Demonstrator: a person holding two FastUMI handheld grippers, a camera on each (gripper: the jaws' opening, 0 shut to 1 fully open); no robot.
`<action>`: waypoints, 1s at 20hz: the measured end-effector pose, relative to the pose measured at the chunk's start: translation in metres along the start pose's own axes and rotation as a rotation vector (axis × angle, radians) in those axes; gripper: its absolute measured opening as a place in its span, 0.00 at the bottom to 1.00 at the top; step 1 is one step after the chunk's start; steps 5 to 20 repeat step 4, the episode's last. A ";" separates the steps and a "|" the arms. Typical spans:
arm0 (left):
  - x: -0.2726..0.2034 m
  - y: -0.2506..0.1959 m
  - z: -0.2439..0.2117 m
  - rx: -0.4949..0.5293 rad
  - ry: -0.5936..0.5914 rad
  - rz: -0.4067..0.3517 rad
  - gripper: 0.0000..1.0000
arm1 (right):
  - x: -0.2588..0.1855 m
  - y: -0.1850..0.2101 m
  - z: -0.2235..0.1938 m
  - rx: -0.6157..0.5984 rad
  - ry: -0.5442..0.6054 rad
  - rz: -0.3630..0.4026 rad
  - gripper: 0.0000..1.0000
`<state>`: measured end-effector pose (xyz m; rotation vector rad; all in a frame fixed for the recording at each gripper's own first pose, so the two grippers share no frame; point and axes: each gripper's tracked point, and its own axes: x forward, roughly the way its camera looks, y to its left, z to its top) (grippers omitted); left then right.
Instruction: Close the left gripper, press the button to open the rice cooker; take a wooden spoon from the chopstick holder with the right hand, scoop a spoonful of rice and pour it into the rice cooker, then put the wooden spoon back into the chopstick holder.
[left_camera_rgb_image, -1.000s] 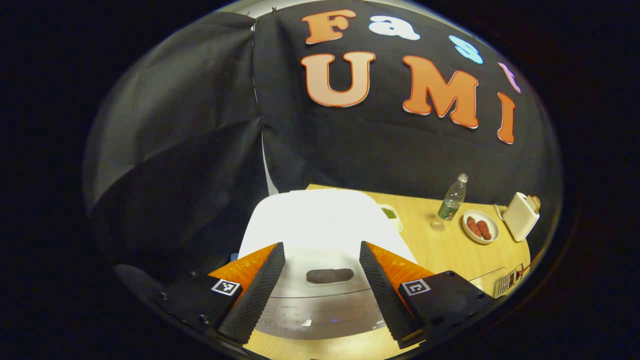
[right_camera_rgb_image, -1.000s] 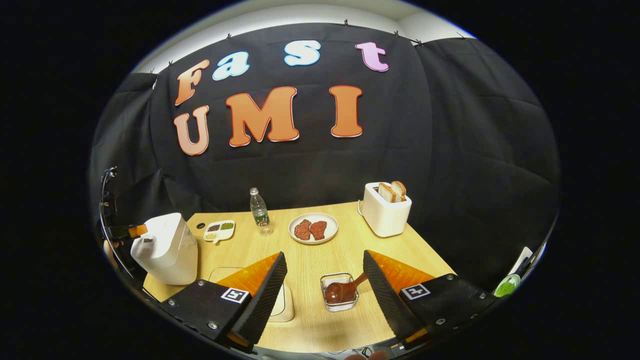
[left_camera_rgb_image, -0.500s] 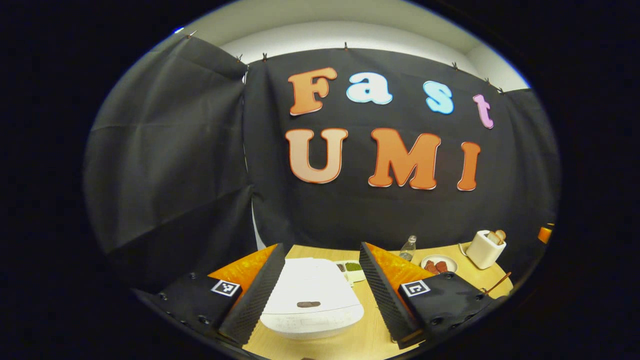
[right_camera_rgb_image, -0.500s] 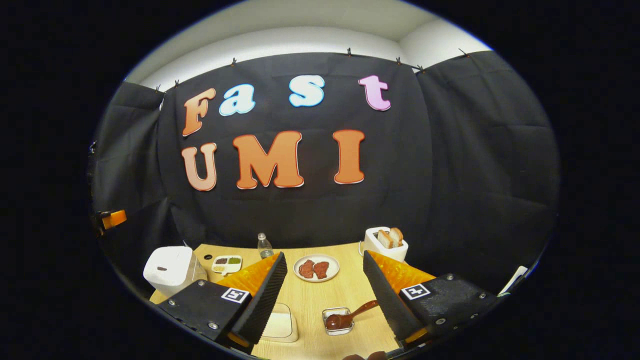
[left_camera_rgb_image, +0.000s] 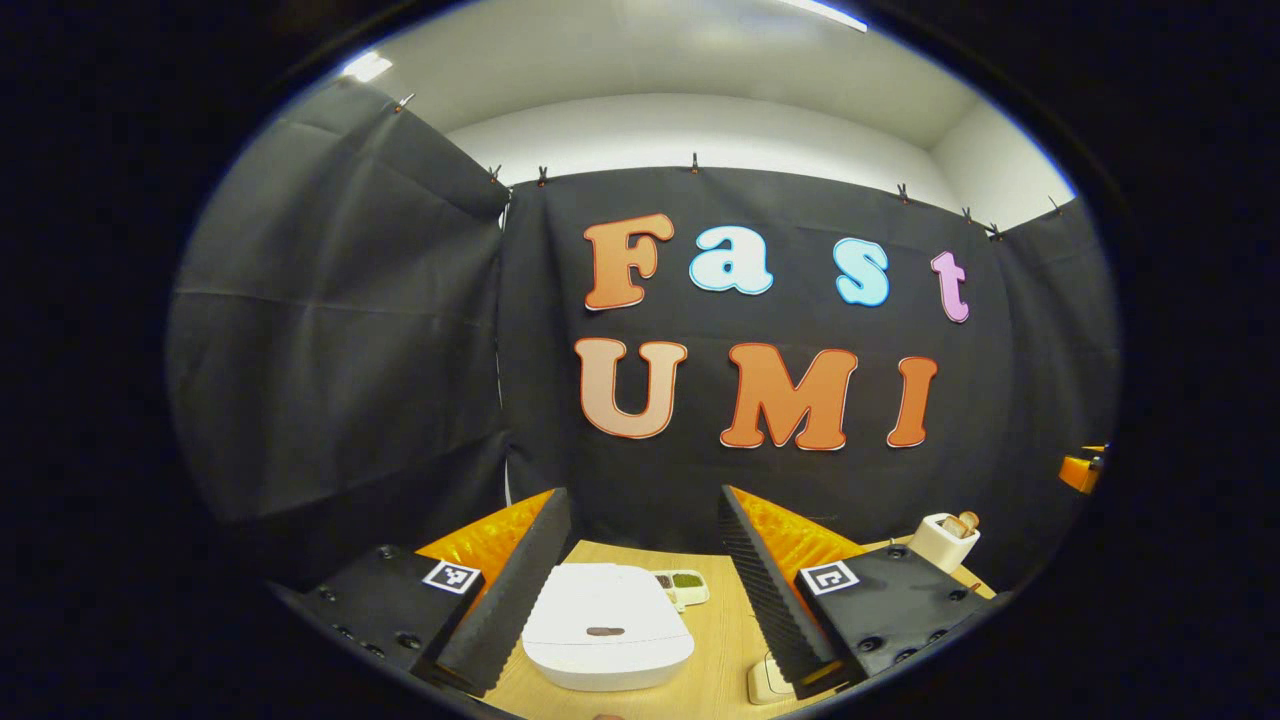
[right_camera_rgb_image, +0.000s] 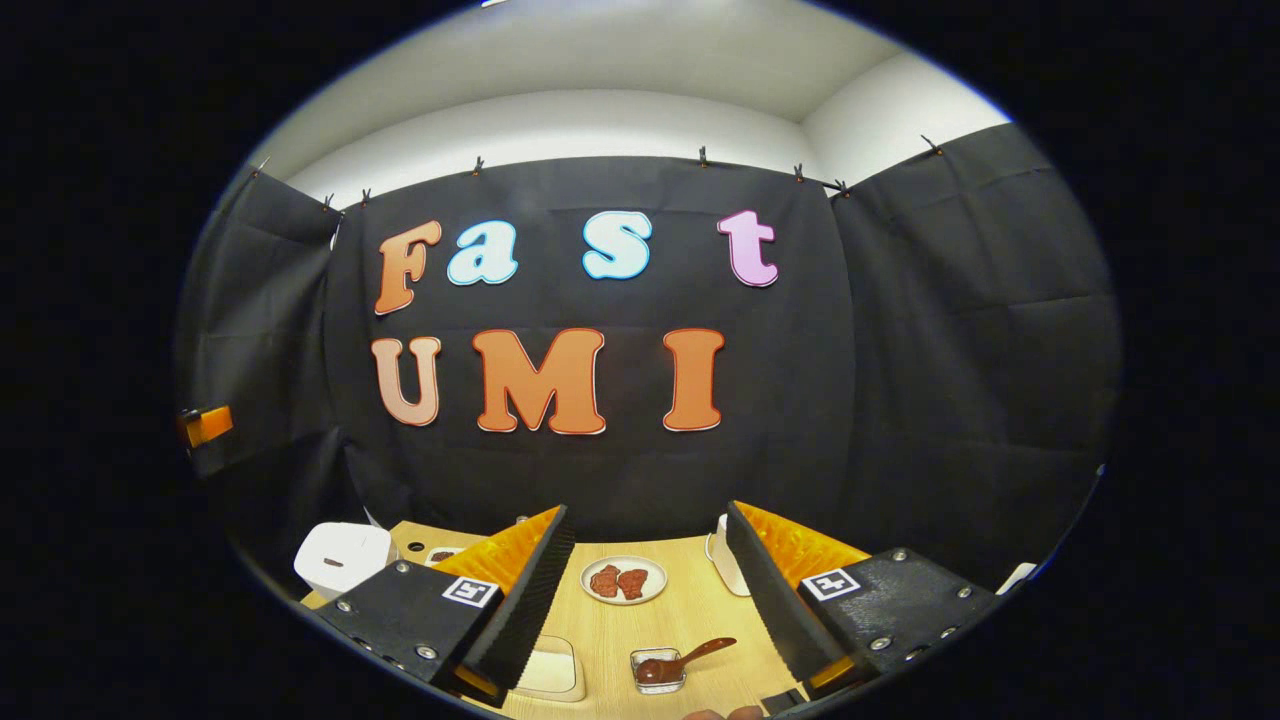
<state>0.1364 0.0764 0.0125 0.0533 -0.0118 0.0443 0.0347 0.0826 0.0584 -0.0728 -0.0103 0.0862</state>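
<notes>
left tool (left_camera_rgb_image: 643, 585) jaws spread, empty, above rice cooker (left_camera_rgb_image: 606, 638) at 6 o'clock, lid down | right tool (right_camera_rgb_image: 650, 600) jaws spread, empty | wooden spoon (right_camera_rgb_image: 680, 660) at 6 o'clock in chopstick holder (right_camera_rgb_image: 657, 670): likely light, stiff; grip slanting handle | bench (right_camera_rgb_image: 690, 610) smooth wood, black-cloth booth

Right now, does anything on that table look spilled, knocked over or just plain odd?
Nothing stands out. The rice cooker sits shut and upright, the wooden spoon rests in its small clear holder, and the plate lies flat. No spills show on the table.
</notes>
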 end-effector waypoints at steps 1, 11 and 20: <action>-0.003 -0.001 0.000 -0.003 0.005 0.005 1.00 | 0.002 0.002 -0.003 -0.001 0.005 0.005 0.95; -0.006 -0.003 -0.005 0.018 0.010 0.019 1.00 | 0.006 0.001 -0.014 0.000 0.028 0.027 1.00; -0.006 -0.003 -0.005 0.018 0.010 0.019 1.00 | 0.006 0.001 -0.014 0.000 0.028 0.027 1.00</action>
